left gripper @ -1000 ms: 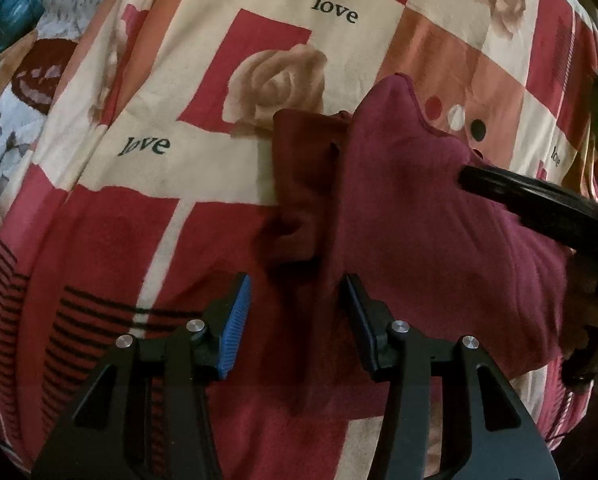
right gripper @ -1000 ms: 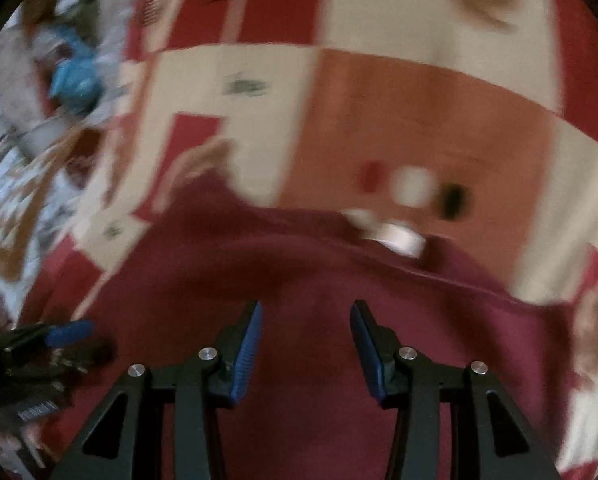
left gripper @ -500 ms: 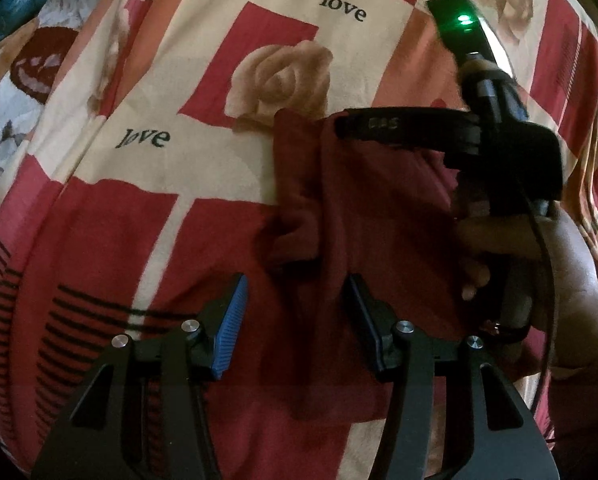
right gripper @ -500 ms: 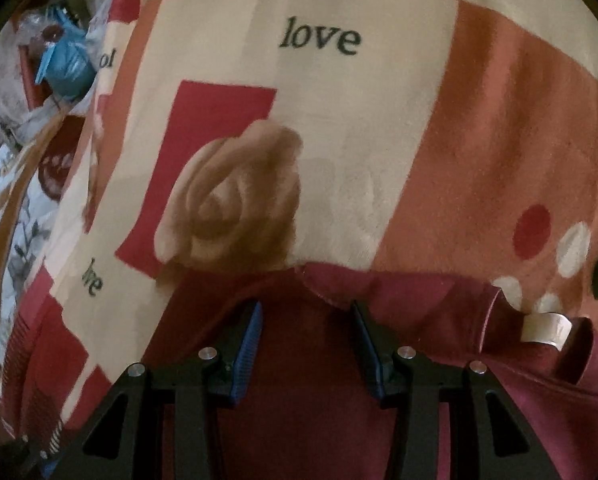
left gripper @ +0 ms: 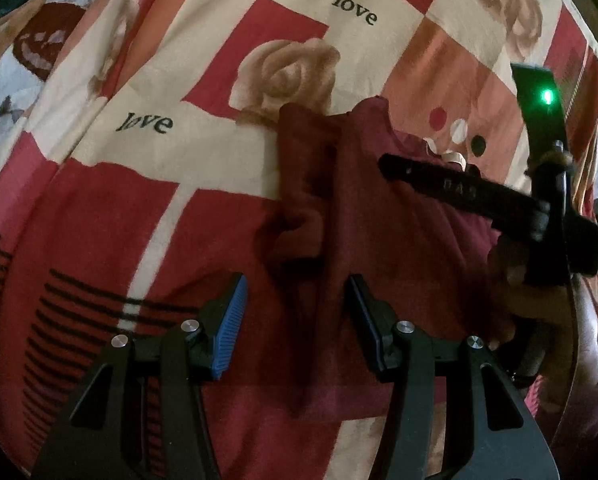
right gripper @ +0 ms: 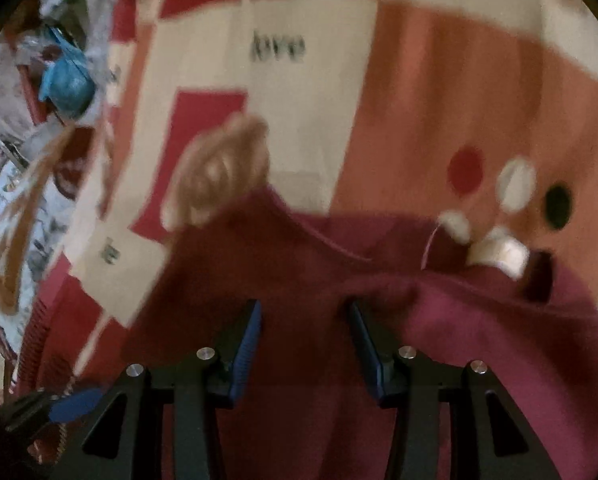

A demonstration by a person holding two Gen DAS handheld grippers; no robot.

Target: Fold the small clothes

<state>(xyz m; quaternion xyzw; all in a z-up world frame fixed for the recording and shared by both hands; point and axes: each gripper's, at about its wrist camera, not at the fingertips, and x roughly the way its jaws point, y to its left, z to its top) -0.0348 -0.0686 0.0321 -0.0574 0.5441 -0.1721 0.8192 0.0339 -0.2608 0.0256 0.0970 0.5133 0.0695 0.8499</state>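
Right gripper [right gripper: 304, 320] has drawn back from the collar; maroon garment [left gripper: 399, 248] lies half-folded. Both grippers part-open, apparently empty; left gripper [left gripper: 297, 300] hovers.

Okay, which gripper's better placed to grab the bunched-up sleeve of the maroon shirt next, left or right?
Probably the left. The left gripper is open just below the bunched sleeve, which lies straight ahead between its fingers. The right gripper sits over the maroon shirt body nearer the collar.
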